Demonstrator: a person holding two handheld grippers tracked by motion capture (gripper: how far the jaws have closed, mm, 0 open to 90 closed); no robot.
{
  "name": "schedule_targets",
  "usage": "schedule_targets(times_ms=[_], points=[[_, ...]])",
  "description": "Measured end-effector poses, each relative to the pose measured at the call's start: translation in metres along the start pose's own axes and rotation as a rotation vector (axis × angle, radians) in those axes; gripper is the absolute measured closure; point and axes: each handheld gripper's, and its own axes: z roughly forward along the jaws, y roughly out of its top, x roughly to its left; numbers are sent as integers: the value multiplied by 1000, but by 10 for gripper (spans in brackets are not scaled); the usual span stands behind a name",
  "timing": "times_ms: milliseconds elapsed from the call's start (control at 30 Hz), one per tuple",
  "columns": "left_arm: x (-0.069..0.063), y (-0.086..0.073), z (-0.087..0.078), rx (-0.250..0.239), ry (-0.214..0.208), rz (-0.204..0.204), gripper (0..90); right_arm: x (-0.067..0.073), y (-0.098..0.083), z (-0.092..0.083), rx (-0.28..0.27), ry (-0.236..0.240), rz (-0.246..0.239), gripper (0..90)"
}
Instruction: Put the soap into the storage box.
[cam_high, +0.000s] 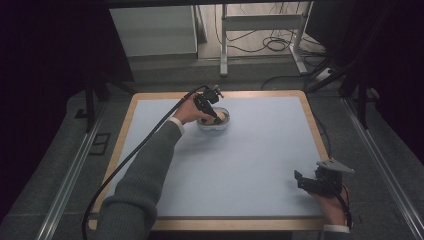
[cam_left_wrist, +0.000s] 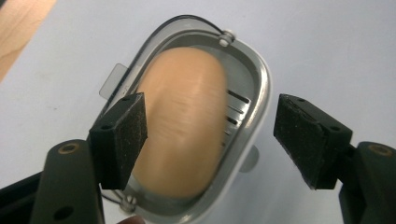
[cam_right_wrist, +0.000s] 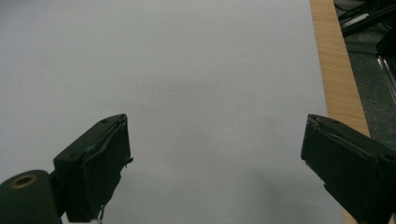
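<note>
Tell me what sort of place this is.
Likely a lab or test room set up for recording handling work, not a kitchen: a bare table with a wooden edge, metal rails on the grey floor, loose cables behind, and a hand-held gripper.

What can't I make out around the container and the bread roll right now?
- Bread roll: motion-blurred in the left gripper view, surface unreadable.
- Container: near rim cut off by the bottom edge and the left gripper's fingers.
- High view: the left gripper covers the container's contents.
</note>
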Motion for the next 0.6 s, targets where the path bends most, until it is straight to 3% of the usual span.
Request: schedule_targets(times_ms=[167,367,600], points=[[-6,-6,-13,-36,11,-6,244,2,0,-1,0,3,-2,80],[-20,-25,-32,-83,29,-17,235,2,0,-1,0,-1,-2,80],[-46,-65,-55,-165,49,-18,232,3,0,-4,-6,-3,-4,80]])
